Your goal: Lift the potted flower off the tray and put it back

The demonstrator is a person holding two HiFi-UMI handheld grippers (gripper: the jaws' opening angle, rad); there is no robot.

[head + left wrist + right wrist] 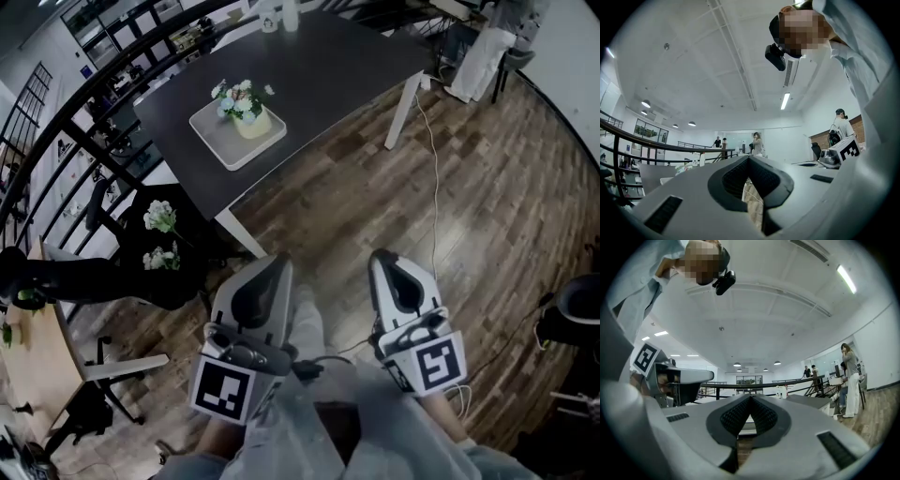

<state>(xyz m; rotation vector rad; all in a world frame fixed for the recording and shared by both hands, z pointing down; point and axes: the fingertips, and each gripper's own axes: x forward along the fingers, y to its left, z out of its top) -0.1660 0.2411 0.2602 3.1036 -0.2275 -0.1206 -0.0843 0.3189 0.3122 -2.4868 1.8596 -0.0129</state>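
The potted flower (246, 111), white blossoms in a pale yellow pot, is seen standing upright on a light square tray (217, 139). The tray is set near the near edge of a dark surface (328, 66). Two pale objects, perhaps bottles (279, 17), are placed at the far edge of that surface, though they are too small to be told for certain.

Both grippers are held well apart from the tray, low in the head view, over a wooden floor (487, 187). The left gripper (279, 262) is pressed together: in the left gripper view its jaws (749, 158) are met at the tips, and nothing is pinched between them. The right gripper (382, 255) is likewise pressed together and empty, as is shown in the right gripper view (751, 397).

A pale cable (433, 169) is laid across the floor beside a white table leg (405, 111). More white flowers (159, 217) are seen at the left, beside a black railing (84, 94).
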